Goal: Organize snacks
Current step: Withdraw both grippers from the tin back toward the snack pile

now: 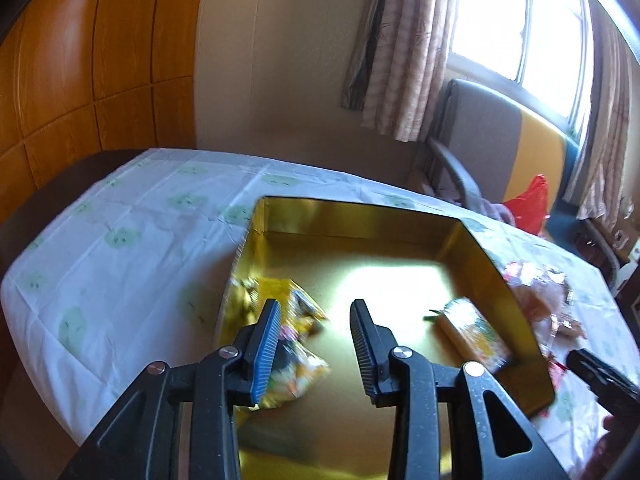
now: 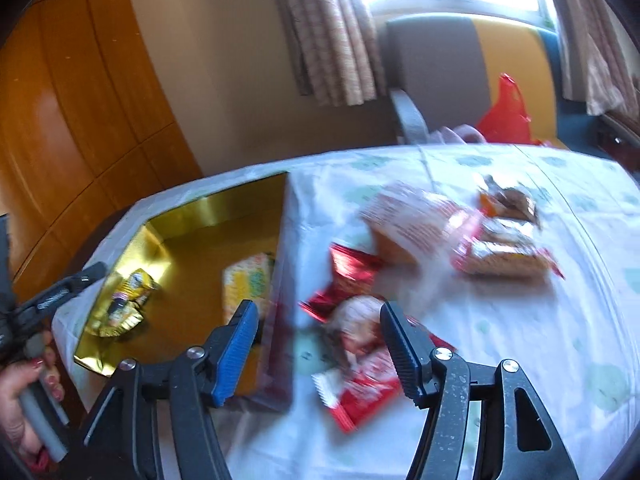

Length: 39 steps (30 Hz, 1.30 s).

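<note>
Left wrist view, left gripper [image 1: 316, 344]: we see its fingers parted with nothing between them, hovering over the gold box [image 1: 486, 258] in the lower middle of the frame.
Left wrist view, yellow snack bags [image 1: 298, 354]: they lie inside the box at its left wall, just under the left finger; crinkly, light, soft pouches by the look of them.
Left wrist view, patterned packet [image 1: 472, 330]: it sits inside, against the right wall, a flatter, stiffer slab, we judge.
Left wrist view, loose snacks [image 1: 538, 296]: outside the box at right, on the tabletop [image 1: 120, 240], blurred.
Right wrist view, right gripper [image 2: 320, 354]: fingers wide apart, empty, poised over the box's near wall and the red packet [image 2: 360, 360] just beside it in the lower middle.
Right wrist view, handling of the red packet: glossy foil, so we reckon it is light, slippery and crushable; pinch a flat sealed edge, gently, rather than the puffed middle.
Right wrist view, wrapped cakes [image 2: 460, 236]: piled in the upper right on the tabletop, well apart from the box; clear wrap, soft contents, we would guess. Take them across the narrow side.
Right wrist view, hand [image 2: 24, 396]: at the lower left edge, gripping the left gripper's handle.
</note>
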Motion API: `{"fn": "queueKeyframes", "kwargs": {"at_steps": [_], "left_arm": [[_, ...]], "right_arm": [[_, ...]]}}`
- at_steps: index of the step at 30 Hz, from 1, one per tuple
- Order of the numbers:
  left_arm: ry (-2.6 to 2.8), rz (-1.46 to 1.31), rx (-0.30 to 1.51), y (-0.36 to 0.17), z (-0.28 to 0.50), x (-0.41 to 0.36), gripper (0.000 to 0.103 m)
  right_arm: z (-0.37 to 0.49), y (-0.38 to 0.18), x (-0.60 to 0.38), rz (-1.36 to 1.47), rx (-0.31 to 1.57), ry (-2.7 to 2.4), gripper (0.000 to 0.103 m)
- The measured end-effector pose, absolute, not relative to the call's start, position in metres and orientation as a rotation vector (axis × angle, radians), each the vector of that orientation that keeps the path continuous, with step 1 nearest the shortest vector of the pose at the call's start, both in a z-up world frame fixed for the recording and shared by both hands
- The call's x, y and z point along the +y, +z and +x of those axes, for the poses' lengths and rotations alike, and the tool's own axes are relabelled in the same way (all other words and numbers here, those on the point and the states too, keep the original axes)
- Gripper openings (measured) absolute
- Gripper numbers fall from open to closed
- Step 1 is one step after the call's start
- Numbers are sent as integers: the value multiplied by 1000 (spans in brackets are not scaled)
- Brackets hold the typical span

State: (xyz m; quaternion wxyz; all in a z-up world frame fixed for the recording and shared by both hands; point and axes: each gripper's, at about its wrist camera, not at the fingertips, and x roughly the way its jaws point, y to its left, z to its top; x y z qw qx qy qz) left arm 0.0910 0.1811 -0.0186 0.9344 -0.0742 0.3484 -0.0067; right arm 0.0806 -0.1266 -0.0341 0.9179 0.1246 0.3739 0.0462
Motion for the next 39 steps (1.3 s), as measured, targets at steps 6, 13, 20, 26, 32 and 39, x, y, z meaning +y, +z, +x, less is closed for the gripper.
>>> {"fn": "queueKeyframes", "kwargs": {"at_steps": [6, 13, 20, 26, 32, 39], "left_arm": [[-99, -191, 722, -27, 65, 159, 42], [-174, -144, 710, -34, 27, 122, 43], [-161, -52, 692, -39, 5, 95, 46], [-150, -75, 712, -40, 0, 91, 46], [-159, -58, 719, -43, -5, 87, 46], [-176, -53, 725, -46, -4, 78, 46]], "right_arm": [[66, -49, -156, 270, 796, 49, 68], [50, -74, -176, 271, 856, 24, 70], [58, -78, -182, 307, 862, 9, 74], [89, -78, -160, 269, 886, 13, 78], [101, -88, -136, 143, 888, 11, 78], [80, -90, -156, 80, 863, 41, 67]]}}
